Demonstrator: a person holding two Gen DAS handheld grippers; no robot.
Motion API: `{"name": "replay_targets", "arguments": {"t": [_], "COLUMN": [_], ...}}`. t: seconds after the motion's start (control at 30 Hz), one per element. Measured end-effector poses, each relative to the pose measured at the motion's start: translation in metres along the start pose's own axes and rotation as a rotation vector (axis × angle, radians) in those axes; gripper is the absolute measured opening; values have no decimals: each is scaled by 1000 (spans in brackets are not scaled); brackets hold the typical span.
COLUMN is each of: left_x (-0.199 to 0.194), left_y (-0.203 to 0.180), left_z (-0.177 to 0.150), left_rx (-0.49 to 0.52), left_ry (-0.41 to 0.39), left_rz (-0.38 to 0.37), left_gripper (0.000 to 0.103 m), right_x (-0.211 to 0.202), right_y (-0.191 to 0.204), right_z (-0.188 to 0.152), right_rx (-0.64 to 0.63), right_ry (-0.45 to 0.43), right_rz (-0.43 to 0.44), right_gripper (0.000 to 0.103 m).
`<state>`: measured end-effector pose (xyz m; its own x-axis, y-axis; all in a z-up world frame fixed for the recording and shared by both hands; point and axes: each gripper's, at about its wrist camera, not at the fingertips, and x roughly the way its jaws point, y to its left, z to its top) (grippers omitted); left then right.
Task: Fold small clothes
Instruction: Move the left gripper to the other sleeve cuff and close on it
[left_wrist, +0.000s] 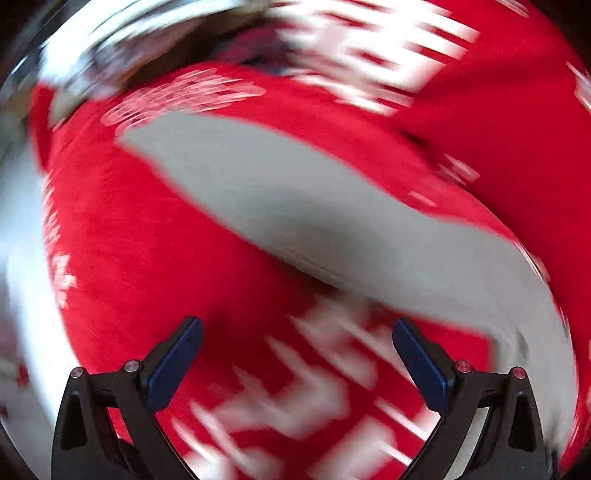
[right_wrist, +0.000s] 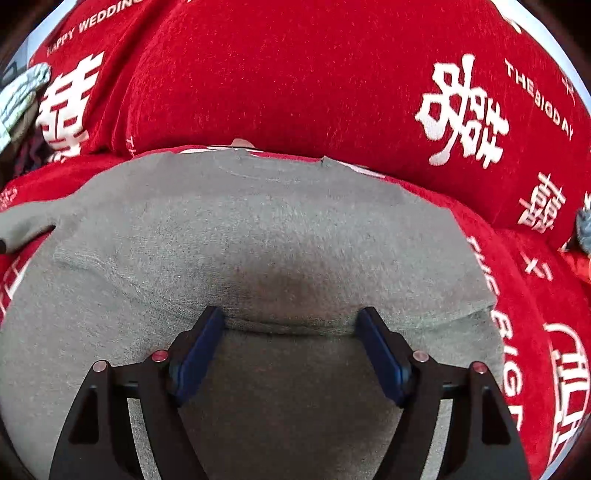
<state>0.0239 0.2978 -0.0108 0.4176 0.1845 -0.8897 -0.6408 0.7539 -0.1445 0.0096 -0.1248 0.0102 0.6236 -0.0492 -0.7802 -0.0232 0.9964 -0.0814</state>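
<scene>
A small grey knitted top (right_wrist: 258, 229) lies flat on a red cover with white lettering (right_wrist: 295, 74). Its neckline is at the far side and one sleeve sticks out to the left. My right gripper (right_wrist: 291, 321) is open, low over the garment, with its fingertips at a horizontal fold edge across the cloth. The left wrist view is heavily blurred. There the grey top (left_wrist: 332, 206) shows as a diagonal band ahead. My left gripper (left_wrist: 297, 328) is open and empty over the red cover, short of the grey cloth.
The red cover rises into a padded backrest (right_wrist: 314, 92) behind the garment. A heap of other clothes (right_wrist: 22, 99) lies at the far left. A grey-blue item (right_wrist: 584, 229) shows at the right edge.
</scene>
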Motion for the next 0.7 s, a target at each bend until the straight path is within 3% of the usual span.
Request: {"name": "replay_targets", "arguments": {"t": [0.1, 0.17, 0.27, 0.4, 0.5, 0.53, 0.6, 0.63, 0.67, 0.7], "left_x": [21, 27, 41, 60, 62, 62, 55, 51, 48, 47], "left_y": [51, 63, 63, 50, 51, 51, 51, 52, 54, 57], "left_z": [38, 56, 78, 105, 114, 116, 119, 119, 119, 120], "left_rx": [-131, -147, -149, -109, -108, -100, -71, -60, -56, -65], "left_ry": [8, -9, -2, -14, -25, -37, -80, -90, -88, -77], "left_rz": [55, 80, 99, 190, 178, 176, 169, 152, 111, 66], "left_gripper": [102, 102, 102, 102, 101, 94, 65, 40, 23, 22], "right_x": [1, 1, 0, -1, -1, -1, -1, -1, -2, -2], "right_y": [-4, 0, 5, 5, 5, 4, 5, 5, 5, 5], "right_z": [1, 2, 0, 0, 0, 0, 0, 1, 1, 2], "right_rx": [18, 0, -10, -7, -7, -7, -7, -7, -9, -10], "right_ry": [4, 1, -1, 5, 5, 6, 8, 11, 15, 21], "right_rz": [15, -11, -27, -29, -28, -28, -28, -28, -29, -30], "right_gripper": [81, 81, 81, 82, 82, 82, 82, 82, 82, 82]}}
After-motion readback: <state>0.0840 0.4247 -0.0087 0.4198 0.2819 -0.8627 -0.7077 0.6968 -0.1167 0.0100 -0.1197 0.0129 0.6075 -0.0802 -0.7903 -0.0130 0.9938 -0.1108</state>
